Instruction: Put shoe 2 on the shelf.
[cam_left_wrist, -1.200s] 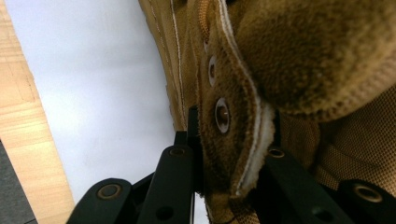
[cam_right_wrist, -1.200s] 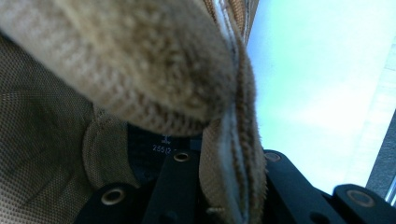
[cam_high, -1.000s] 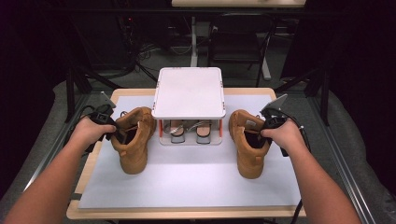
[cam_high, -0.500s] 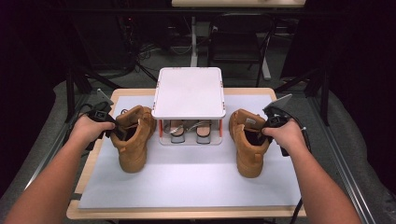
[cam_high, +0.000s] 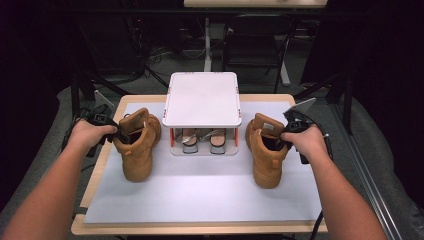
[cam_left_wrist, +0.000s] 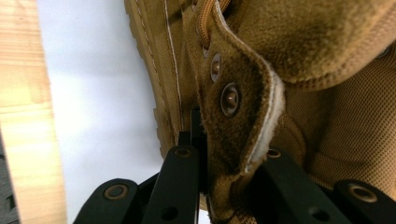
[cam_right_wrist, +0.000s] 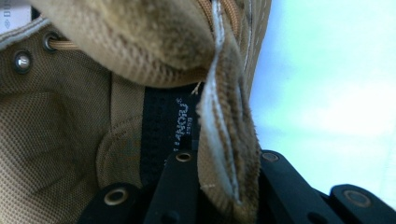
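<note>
Left tongs (cam_high: 116, 134) clamped on left boot (cam_high: 138, 148) collar, right tongs (cam_high: 281, 141) likewise on right boot (cam_high: 265, 152), both boots inboard.

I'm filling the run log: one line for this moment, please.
left tool: shut on left boot collar | right tool: shut on right boot collar | both boots on mat

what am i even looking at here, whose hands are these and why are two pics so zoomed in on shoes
A person sits at a wooden table with a hand-held clamp tool in each hand. The high view looks down from above. The other two pictures come from small cameras riding on the tools, so they look very close. On the white mat stand two tan boots and a small white rack with a pair of sandals underneath. The left gripper pinches the collar of the left boot; the right gripper pinches the collar of the right boot.
</note>
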